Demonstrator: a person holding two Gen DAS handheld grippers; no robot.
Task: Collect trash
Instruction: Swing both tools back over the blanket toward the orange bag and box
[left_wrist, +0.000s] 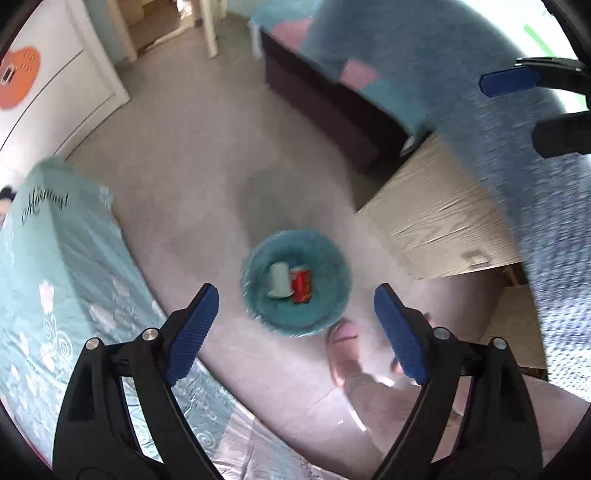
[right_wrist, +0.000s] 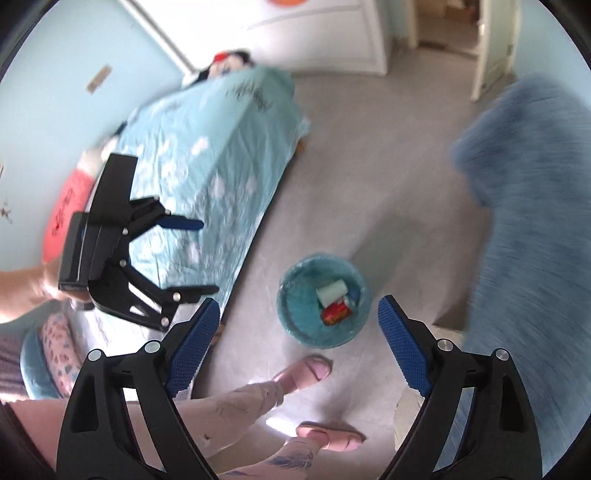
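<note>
Hovering left gripper (left_wrist: 295, 325): jaws spread, empty
Right gripper (right_wrist: 299, 332): jaws spread, empty
Bin (right_wrist: 291, 317): holds red can (right_wrist: 335, 314), white cup (right_wrist: 331, 291)

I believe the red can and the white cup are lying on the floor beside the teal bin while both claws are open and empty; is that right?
Not quite: the red can and white cup lie inside the teal bin, not beside it, as the left wrist view shows. The left claw and right claw are open and empty.

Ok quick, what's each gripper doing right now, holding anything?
Left gripper: open, jaws wide, holding nothing.
Right gripper: open, jaws wide, holding nothing.
</note>
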